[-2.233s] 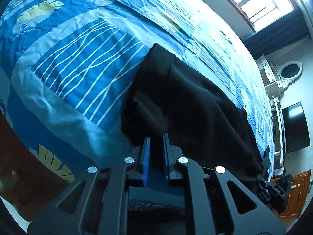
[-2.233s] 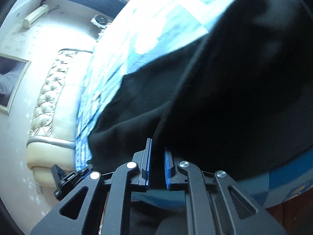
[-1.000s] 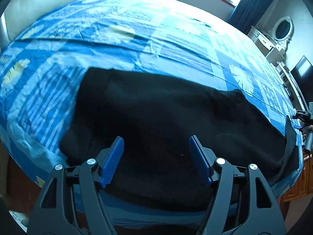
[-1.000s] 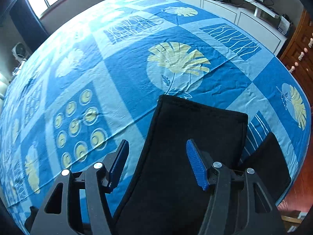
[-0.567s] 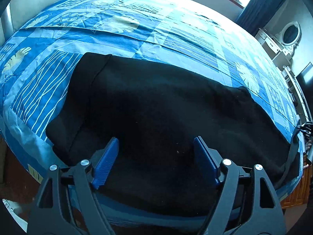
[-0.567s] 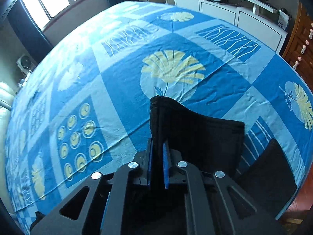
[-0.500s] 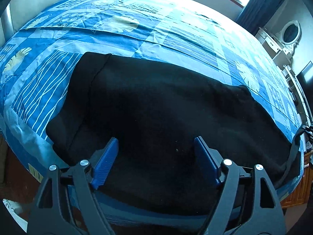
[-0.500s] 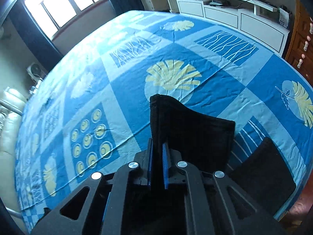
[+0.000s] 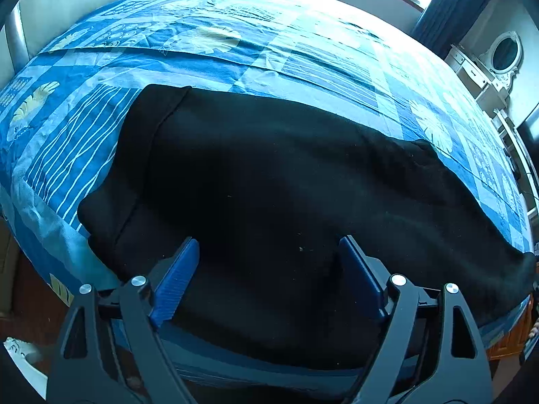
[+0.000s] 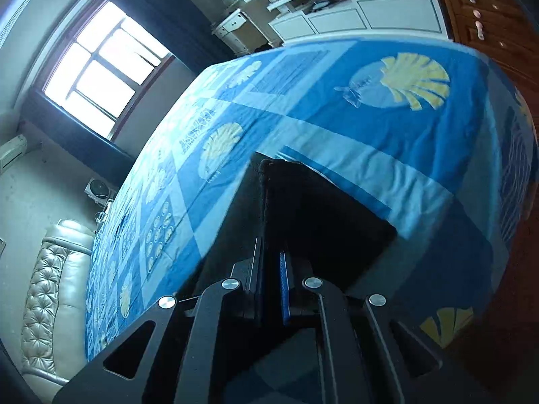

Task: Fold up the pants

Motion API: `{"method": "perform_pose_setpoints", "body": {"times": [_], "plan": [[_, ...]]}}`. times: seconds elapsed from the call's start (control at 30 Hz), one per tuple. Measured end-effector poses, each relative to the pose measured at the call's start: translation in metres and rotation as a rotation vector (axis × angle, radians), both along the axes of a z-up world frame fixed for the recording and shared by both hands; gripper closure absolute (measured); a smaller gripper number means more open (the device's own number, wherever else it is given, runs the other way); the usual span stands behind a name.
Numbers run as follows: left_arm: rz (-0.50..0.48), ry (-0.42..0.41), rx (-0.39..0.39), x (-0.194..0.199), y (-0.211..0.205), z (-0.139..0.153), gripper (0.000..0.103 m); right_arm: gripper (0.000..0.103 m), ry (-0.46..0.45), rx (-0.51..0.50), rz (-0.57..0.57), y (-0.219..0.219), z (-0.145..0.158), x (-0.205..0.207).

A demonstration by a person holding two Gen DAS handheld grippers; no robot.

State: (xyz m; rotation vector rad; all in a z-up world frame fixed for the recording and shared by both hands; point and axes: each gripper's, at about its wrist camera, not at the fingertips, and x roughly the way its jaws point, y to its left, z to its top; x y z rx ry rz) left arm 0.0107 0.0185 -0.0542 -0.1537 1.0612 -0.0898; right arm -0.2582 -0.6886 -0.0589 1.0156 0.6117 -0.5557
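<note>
The bed, under a blue patchwork sheet with yellow leaf prints, carries everything here. The black pants lie spread lengthwise along the bed's near edge, one end folded over itself toward the bed's left corner, the other end reaching the right corner. The left claw hangs above the pants' near edge with its blue fingers spread wide, holding nothing. The right claw is clamped on an end of the pants, lifting a cloth edge upright off the bed.
</note>
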Motion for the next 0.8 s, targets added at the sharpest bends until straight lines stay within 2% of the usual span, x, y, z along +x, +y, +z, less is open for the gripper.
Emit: {"method": "perform_pose_setpoints", "body": {"times": [0.13,0.27,0.37,0.43,0.53,0.63,0.7,0.73,0.8], "plan": [[0.003,-0.005,0.017,-0.001,-0.003,-0.001,0.017,0.095,0.002,0.051,-0.009,-0.003,-0.031,-0.006],[0.002,-0.002,0.019,-0.001,-0.003,-0.001,0.017,0.094,-0.025,0.074,-0.027,-0.005,-0.032,-0.016],[-0.001,-0.005,0.016,-0.001,-0.003,-0.002,0.015,0.093,0.027,0.022,-0.04,-0.009,-0.027,-0.024],[-0.006,-0.007,0.019,-0.001,-0.005,-0.003,0.013,0.092,0.016,0.016,-0.021,-0.014,-0.024,-0.026],[0.0,-0.01,0.031,0.0,-0.008,-0.005,0.011,0.087,-0.001,0.02,-0.024,-0.017,-0.017,-0.028],[0.008,-0.011,0.039,0.0,-0.011,-0.006,0.01,0.077,0.006,0.045,-0.026,-0.024,-0.021,-0.021],[0.014,-0.013,0.041,0.001,-0.012,-0.006,0.01,0.079,0.029,0.054,-0.027,-0.026,-0.026,-0.016],[0.016,-0.013,0.043,0.0,-0.012,-0.006,0.01,0.093,0.046,0.047,-0.022,-0.029,-0.029,-0.018],[0.016,-0.015,0.045,0.001,-0.012,-0.006,0.01,0.094,0.056,0.036,-0.032,-0.029,-0.034,-0.019]]}}
